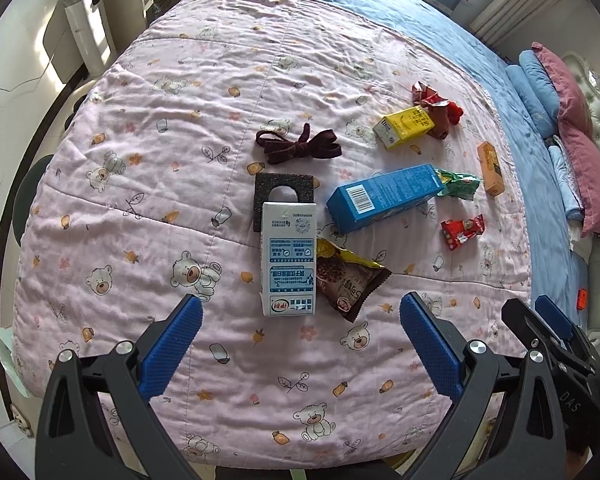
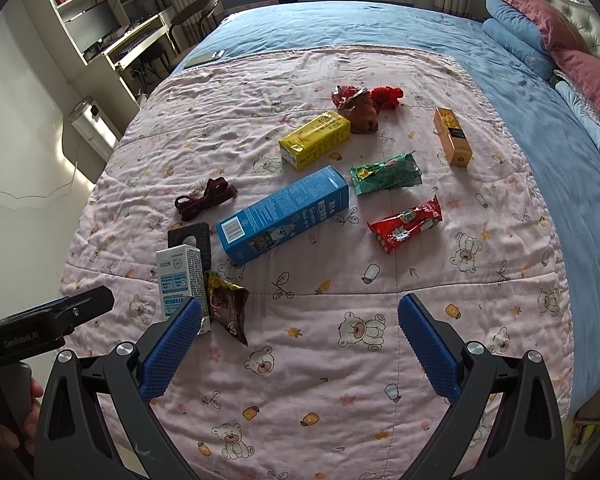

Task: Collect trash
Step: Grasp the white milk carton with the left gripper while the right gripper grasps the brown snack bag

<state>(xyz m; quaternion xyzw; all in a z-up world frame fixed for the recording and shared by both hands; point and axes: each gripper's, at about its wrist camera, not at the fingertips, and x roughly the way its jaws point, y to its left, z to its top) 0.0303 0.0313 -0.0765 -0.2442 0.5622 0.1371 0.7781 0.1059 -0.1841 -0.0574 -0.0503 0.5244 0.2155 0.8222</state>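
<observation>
Both tools hang open and empty over the pink bear-print quilt [image 1: 140,184] on the bed. The left tool [image 1: 300,316] faces the white-and-blue milk carton [image 1: 288,258], which lies flat beside the brown crinkled snack bag [image 1: 346,278]. It should descend straight and close across the carton's narrow sides, avoiding the bag. The right tool [image 2: 300,316] waits nearby.

We see bare pink quilt [image 1: 140,208] between our open left gripper [image 1: 300,340] and the white milk carton [image 1: 288,258]. The brown snack wrapper [image 1: 348,280] touches that carton's right side, and black foam [image 1: 280,192] blocks its far end. The blue box [image 2: 284,218] crowds in just beyond; the red wrapper [image 2: 406,228] lies apart with room around it.
</observation>
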